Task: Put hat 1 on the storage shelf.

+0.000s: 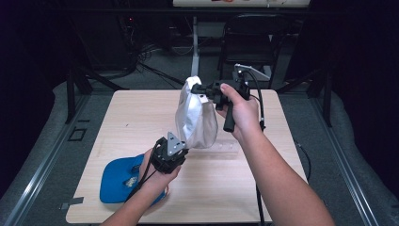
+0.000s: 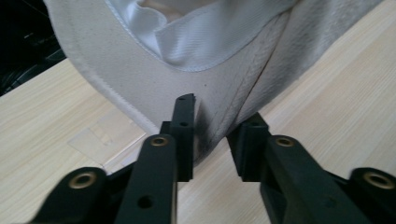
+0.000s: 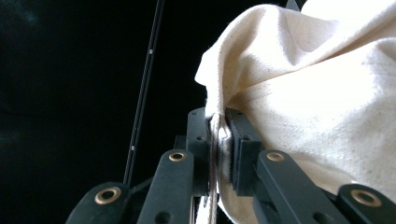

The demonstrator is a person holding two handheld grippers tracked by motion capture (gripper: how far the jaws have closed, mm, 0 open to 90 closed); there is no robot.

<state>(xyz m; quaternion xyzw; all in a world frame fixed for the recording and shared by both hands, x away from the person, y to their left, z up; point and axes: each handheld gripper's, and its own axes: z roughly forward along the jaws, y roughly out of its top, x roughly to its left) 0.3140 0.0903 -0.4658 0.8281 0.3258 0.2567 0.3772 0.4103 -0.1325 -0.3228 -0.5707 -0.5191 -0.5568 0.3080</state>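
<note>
Overhead, the right gripper point(image 1: 200, 88) pinches the white fabric bag point(image 1: 196, 120) by its top edge, hanging it over the wooden table point(image 1: 141, 117); a blue cloth point(image 1: 117, 181) lies behind the left gripper point(image 1: 181, 147). Alongside the left jaws, the bag's lower corner sits between them, not yet pinched. Alongside the right jaws, they clamp the hem.

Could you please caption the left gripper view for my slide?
Left gripper straddles the lower edge of a white cloth bag above the wooden table.

cloth bag point(image 1: 196, 117): off-white, woven | mat point(image 1: 120, 179): blue | table point(image 1: 141, 117): pale wood grain | tongs: black
</note>
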